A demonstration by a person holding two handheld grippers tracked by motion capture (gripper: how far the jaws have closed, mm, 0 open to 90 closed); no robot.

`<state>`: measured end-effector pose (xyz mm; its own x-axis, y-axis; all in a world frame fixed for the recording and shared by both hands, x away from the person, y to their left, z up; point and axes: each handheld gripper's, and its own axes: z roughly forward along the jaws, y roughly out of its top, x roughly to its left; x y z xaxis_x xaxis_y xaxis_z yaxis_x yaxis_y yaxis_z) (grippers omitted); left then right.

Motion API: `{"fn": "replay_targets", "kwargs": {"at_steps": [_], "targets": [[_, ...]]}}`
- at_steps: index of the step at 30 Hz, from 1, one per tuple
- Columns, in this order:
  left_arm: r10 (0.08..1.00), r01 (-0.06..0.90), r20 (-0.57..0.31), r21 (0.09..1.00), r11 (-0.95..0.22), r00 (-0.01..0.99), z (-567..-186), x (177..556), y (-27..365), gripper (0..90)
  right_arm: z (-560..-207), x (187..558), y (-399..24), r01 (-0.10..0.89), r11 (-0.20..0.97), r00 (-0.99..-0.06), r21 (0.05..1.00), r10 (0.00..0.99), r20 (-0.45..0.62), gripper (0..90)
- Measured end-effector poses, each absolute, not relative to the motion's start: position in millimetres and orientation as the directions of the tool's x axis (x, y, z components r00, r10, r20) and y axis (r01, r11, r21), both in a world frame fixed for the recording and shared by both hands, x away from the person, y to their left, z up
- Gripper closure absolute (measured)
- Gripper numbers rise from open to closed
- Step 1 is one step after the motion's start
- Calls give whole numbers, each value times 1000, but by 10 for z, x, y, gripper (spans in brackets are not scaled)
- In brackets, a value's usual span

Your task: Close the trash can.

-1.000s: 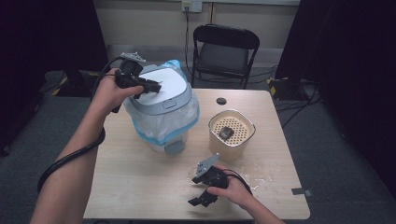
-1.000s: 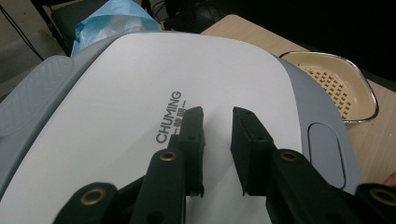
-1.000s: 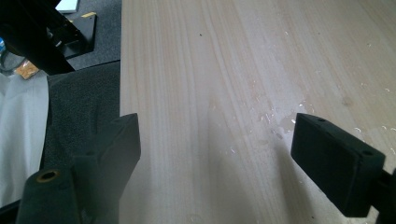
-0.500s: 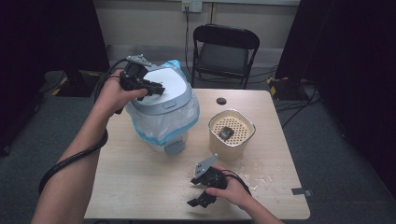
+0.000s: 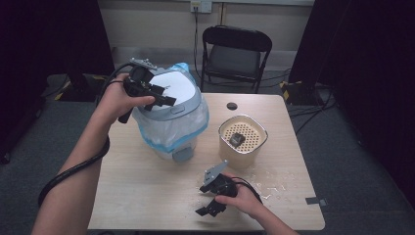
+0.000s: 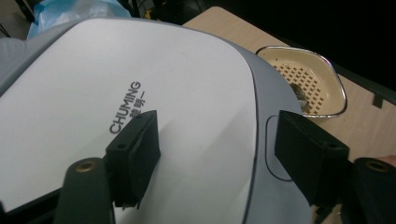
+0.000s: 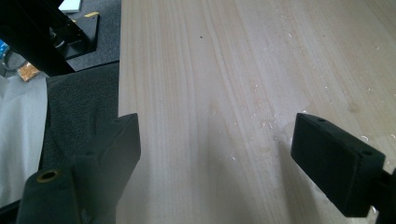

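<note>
A bin (image 5: 171,132) lined with a blue plastic bag stands at the table's left rear, closed by a white lid (image 5: 178,88) with a grey rim. In the left gripper view the lid (image 6: 187,93) carries the word CHUMING. My left gripper (image 5: 166,95) hovers just over the lid. Its jaws have just been opening and stand open (image 6: 215,140) with nothing between them. My right gripper (image 5: 200,200) rests low near the table's front edge, open (image 7: 217,140) over bare wood.
A cream container (image 5: 243,139) with a perforated insert and a dark lump inside stands right of the bin. A small black disc (image 5: 231,105) lies behind it. White specks (image 5: 274,188) dot the front right. A black chair (image 5: 236,54) stands beyond the table.
The left gripper's jaws have opened above the lid; the hand has barely shifted. The right hand has kept still.
</note>
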<state>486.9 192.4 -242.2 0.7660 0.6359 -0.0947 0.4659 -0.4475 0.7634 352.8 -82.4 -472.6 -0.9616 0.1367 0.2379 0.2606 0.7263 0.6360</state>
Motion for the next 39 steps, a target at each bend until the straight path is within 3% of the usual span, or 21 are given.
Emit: {"fn": "replay_targets", "kwargs": {"at_steps": [11, 39], "targets": [[651, 447, -71, 783, -433, 756, -2356, 4694, 2119, 162, -4729, 3519, -819, 259, 723, -964, 641, 149, 220, 153], [635, 481, -128, 768, -423, 762, -2539, 4192, 2659, 159, -4712, 3518, -820, 261, 724, -965, 638, 171, 200, 153]]}}
